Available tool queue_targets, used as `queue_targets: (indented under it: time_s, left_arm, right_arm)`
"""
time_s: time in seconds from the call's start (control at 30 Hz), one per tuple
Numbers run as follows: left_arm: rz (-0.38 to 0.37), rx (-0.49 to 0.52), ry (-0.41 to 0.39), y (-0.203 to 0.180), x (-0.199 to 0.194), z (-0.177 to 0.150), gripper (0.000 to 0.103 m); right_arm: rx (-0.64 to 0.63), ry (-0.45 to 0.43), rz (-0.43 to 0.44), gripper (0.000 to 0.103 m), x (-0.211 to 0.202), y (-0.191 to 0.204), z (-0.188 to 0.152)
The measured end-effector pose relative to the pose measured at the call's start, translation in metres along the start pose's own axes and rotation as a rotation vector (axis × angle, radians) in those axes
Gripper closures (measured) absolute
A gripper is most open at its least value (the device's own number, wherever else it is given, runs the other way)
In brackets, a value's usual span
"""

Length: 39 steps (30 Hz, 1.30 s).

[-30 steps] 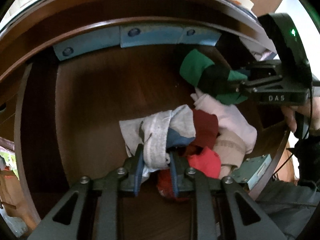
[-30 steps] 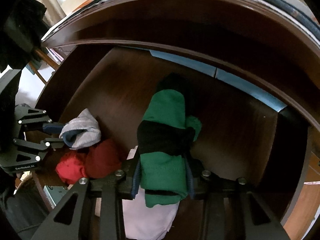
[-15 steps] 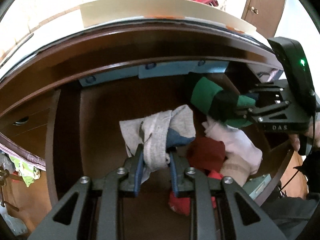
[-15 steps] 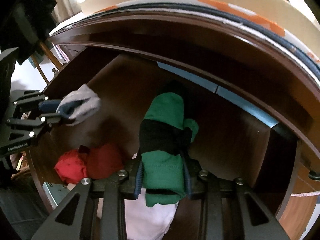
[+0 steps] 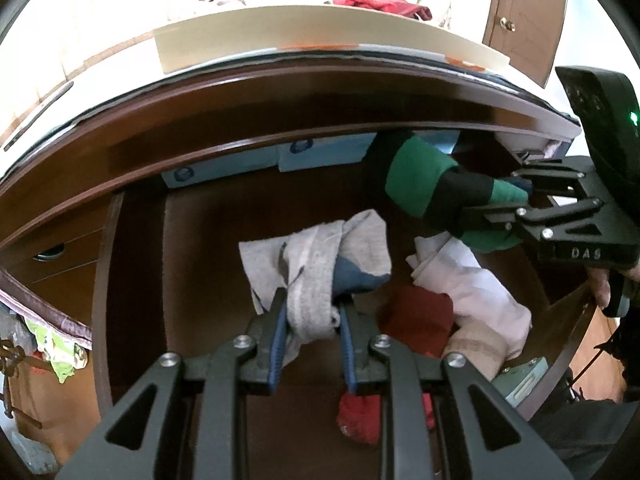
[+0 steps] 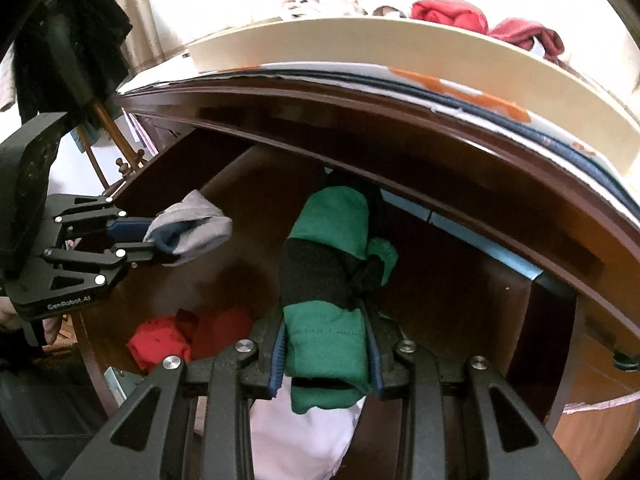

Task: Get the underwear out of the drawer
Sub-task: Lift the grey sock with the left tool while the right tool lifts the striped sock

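Drawer [image 5: 132, 280]: dark wood, pulled out under desk edge; cream board and red cloth on top behind.
Left gripper [image 5: 312, 332]: clenched on grey piece [image 5: 320, 264], clear of drawer floor.
Grey piece axis: runs straight out from jaws, loose end flopping ahead; side-on in right view [image 6: 192, 228].
Right gripper [image 6: 326, 360]: clamped on green piece [image 6: 328, 280], jaws closing a little further just now, cloth between them.
Green piece axis: along fingers, far end pointing at drawer back, close under desk edge [image 6: 440, 168].
Key relation: both pieces up off pile, still inside drawer outline; way out lies up and back toward person.
Nearer hand: neither, each loaded already.
Pile: red piece [image 5: 416, 312], white piece [image 5: 472, 280], beige piece [image 5: 476, 348] on floor, right of grey piece.
Risk, judged: green tip catching desk edge.
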State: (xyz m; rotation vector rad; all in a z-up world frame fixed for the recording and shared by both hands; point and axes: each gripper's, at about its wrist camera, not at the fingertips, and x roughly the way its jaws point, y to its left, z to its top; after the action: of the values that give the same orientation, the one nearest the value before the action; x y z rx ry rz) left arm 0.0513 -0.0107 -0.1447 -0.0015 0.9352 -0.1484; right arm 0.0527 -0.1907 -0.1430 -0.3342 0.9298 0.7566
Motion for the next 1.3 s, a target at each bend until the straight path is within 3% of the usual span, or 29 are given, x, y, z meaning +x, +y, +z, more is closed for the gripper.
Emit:
queue_targets:
  time_s: [0.7,1.3]
  left_arm:
    - [0.004,-0.037,-0.065,0.005,-0.015,-0.001,0.082]
    - [0.024,-0.045,-0.128,0.007,-0.028,0.0,0.082]
  right_arm:
    - [-0.093,-0.098,0.031,0.068,-0.023,0.019,-0.01]
    - [-0.124,-0.242,0.038,0.068,-0.051,0.027,-0.021]
